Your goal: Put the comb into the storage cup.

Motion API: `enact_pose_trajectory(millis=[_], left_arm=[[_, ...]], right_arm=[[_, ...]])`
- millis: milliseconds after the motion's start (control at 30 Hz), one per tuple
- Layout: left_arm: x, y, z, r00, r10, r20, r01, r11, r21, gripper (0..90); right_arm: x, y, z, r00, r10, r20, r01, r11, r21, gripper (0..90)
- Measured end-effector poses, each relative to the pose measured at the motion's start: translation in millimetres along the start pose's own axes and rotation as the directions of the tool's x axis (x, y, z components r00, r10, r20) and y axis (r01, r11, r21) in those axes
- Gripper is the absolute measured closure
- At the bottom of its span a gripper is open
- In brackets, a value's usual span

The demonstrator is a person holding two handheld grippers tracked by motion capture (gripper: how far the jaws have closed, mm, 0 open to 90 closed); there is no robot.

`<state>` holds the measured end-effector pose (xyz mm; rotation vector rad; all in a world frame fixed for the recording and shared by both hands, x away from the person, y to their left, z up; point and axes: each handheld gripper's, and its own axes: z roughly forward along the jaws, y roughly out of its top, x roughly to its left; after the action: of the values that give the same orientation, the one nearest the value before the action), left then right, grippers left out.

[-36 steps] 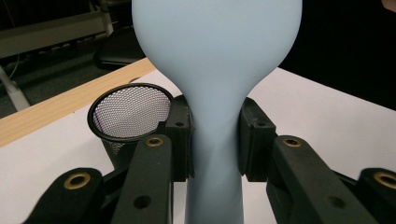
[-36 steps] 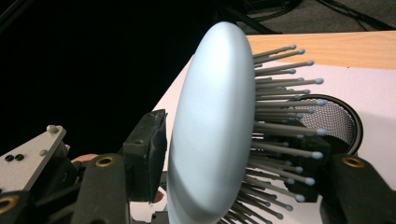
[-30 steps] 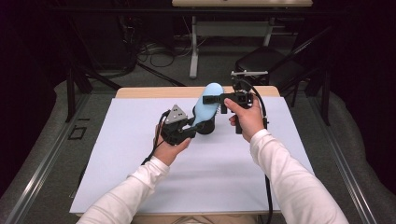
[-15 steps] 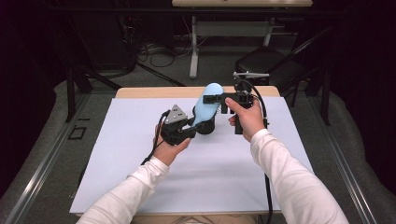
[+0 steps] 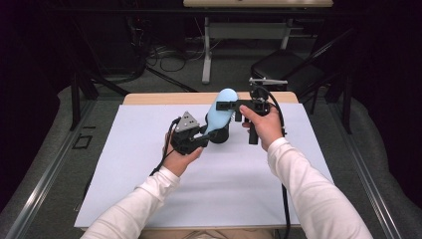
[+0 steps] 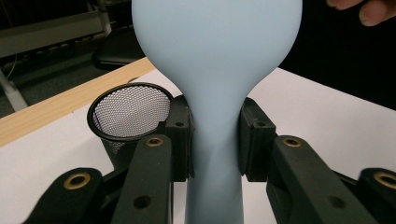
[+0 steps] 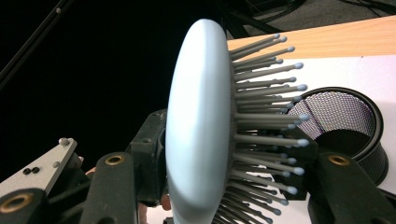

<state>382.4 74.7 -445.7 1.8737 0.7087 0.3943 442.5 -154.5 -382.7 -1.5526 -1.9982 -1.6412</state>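
Observation:
A light blue hairbrush (image 5: 224, 96) is held up over the white table cover (image 5: 224, 194), head up and tilted away from me. My left gripper (image 5: 211, 133) is shut on its narrow neck; in the left gripper view the two pads (image 6: 180, 140) press the brush (image 6: 215, 56) from both sides. My right gripper (image 5: 222, 106) comes in from the right and is shut on the brush head (image 7: 196, 130), one jaw against the smooth back, the other in the bristles. A black mesh cup (image 5: 219, 136) stands on the table just under the brush.
The mesh cup (image 6: 128, 112) stands upright near the wooden far edge (image 5: 164, 98) of the table. A dark chair (image 5: 283, 72) and a desk frame stand on the floor beyond it. Cables trail from both grippers toward me.

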Motion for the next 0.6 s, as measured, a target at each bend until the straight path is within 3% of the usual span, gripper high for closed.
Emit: enact_pose_trajectory(millis=[600], left_arm=[[-0.6,-1.8,0.9,1.0000,0.008,0.000,-0.008,0.9999,0.007,69.7]], right_arm=[[-1.6,-2.2,-0.1,0.9997,-0.019,-0.016,0.019,0.9998,-0.002,46.1]])
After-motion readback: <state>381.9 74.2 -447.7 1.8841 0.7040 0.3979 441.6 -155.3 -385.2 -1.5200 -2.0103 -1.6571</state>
